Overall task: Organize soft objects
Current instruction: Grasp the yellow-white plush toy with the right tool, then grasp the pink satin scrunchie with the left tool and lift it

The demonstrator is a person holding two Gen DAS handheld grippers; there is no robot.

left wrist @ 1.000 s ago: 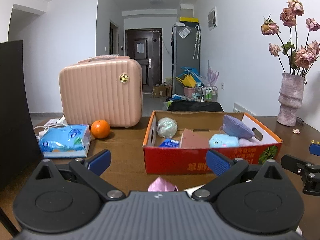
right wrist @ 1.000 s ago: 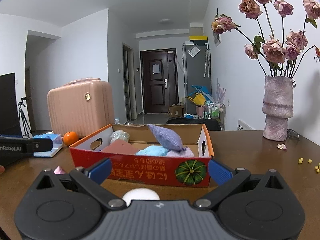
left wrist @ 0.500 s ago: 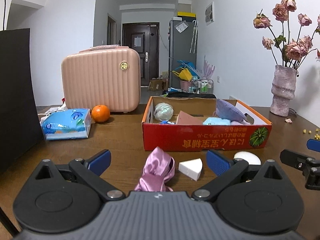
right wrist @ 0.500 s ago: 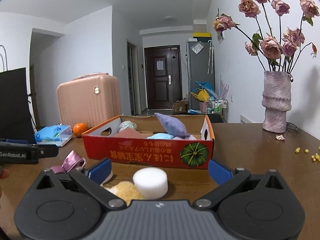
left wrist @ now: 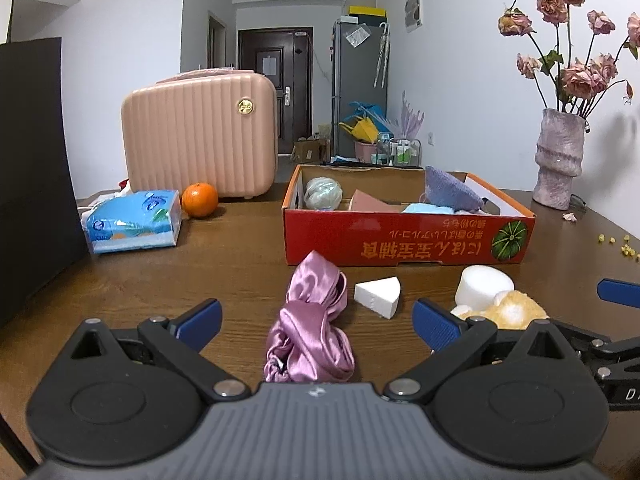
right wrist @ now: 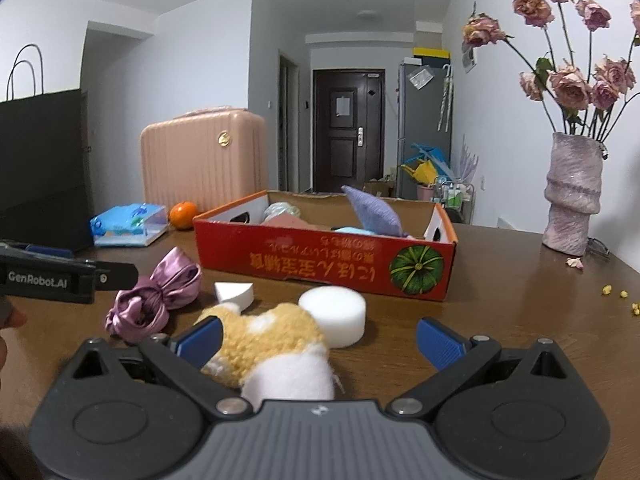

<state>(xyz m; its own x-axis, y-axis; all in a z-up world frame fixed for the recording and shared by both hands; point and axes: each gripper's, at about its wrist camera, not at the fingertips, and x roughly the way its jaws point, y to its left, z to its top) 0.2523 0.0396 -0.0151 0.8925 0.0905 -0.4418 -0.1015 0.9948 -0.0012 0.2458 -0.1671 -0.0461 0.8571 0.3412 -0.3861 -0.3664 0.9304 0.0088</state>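
On the brown surface, both grippers have pulled back from the red box, jaws wide apart. Now a pink satin scrunchie lies between the left gripper jaws, a fluffy toy between the right gripper jaws. Farther off, the box holds a purple pouch and other soft things.

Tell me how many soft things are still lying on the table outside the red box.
4: a pink satin scrunchie, a white wedge sponge, a white round sponge and a tan plush toy, all just in front of the red box. More may be hidden.

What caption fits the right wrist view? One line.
Open right gripper over plush toy, red box beyond.
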